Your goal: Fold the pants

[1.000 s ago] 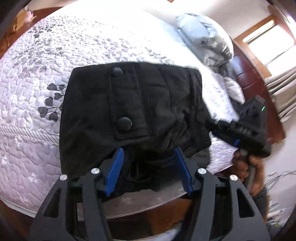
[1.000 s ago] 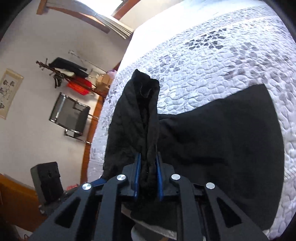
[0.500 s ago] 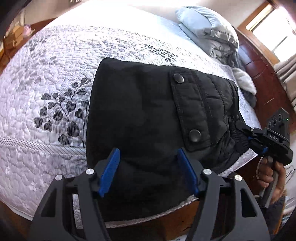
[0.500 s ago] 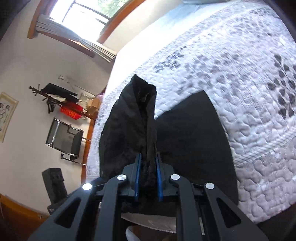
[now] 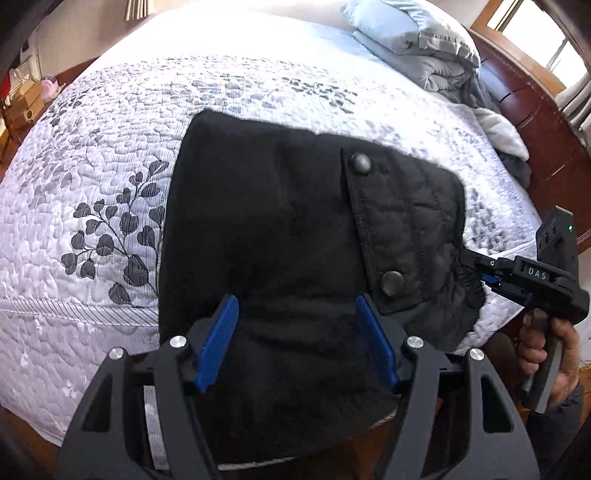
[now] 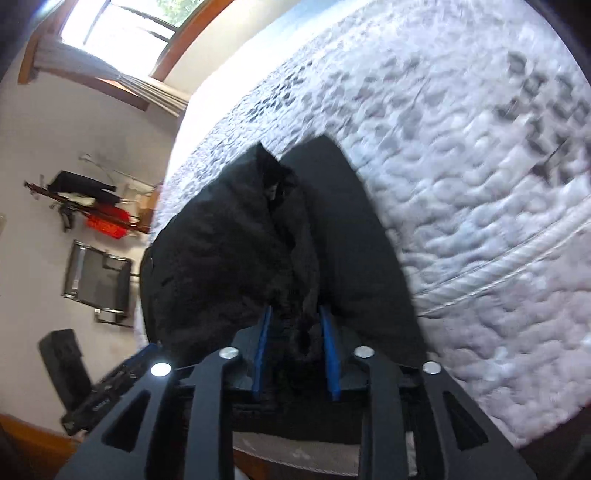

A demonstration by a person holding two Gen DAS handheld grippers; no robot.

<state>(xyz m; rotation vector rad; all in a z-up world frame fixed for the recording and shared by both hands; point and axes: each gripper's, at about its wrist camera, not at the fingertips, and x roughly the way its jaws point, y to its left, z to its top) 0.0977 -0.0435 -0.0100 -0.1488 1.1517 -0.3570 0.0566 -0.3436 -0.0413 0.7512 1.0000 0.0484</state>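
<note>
- The black pants point(image 5: 280, 236) lie folded in a thick bundle on the quilted bedspread point(image 5: 110, 177), filling the middle of the left wrist view, probably laid near the bed's edge for easy reach
- The left gripper point(image 5: 295, 343) stands open at lower centre, blue pads either side of the bundle's near end, not pinching it
- The right gripper point(image 6: 295, 350) is opening, bunched cloth between its jaws, likely letting go

Your left view sharp, daylight from the window point(image 5: 532, 33) blowing the far quilt point(image 5: 258, 48) to white glare, your right view motion-blurred across the quilt, window point(image 6: 118, 33) overexposed, pants point(image 6: 236, 258) a detail-less black, fisheye bending every edge
</note>
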